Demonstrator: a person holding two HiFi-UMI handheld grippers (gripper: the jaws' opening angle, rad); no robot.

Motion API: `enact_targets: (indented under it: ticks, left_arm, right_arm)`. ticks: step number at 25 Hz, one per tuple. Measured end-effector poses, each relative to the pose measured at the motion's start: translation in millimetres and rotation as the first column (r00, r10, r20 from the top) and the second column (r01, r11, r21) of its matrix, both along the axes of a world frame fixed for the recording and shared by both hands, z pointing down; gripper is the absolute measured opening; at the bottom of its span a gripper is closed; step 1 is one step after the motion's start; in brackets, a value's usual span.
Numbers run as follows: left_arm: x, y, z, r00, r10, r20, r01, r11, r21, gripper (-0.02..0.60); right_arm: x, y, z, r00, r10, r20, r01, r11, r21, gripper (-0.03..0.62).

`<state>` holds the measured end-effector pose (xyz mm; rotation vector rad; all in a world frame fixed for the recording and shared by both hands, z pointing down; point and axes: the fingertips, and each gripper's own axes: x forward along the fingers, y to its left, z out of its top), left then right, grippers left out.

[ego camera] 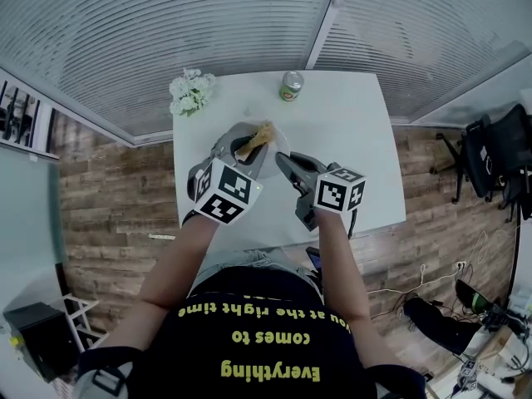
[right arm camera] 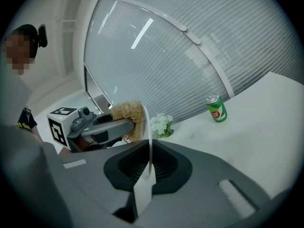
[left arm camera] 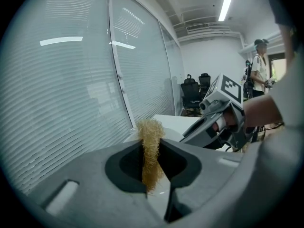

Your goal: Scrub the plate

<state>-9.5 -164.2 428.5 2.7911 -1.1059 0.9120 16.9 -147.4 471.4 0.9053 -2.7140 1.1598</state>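
Left tool (left arm camera: 151,148) pinching straw-coloured scrubber (left arm camera: 150,129), right tool (right arm camera: 150,148) clamped on white plate (right arm camera: 147,122) — scrubber against its face

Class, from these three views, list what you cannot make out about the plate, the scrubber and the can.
Plate face: right gripper view shows only its edge; head view has the scrubber and left gripper over it.
Can label: too small to read in either view.
Scrubber's lower part: hidden by the jaws in the left gripper view.
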Motion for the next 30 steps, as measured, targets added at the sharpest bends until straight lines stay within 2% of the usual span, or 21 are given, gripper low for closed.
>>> enact_targets:
  ticks: [17, 30]
  left_arm:
    - [20.6, 9.4, 3.2, 0.998, 0.056, 0.033, -0.056, 0.998, 0.003, 0.066]
    - [8.0, 1.1, 6.5, 0.998, 0.028, 0.054, -0.028, 1.000, -0.006, 0.066]
  right_arm:
    - [1.2, -2.0, -3.5, 1.000, 0.010, 0.007, -0.010, 1.000, 0.007, 0.014]
    - [8.4, -4.5, -6.4, 1.000, 0.022, 0.018, -0.023, 1.000, 0.012, 0.014]
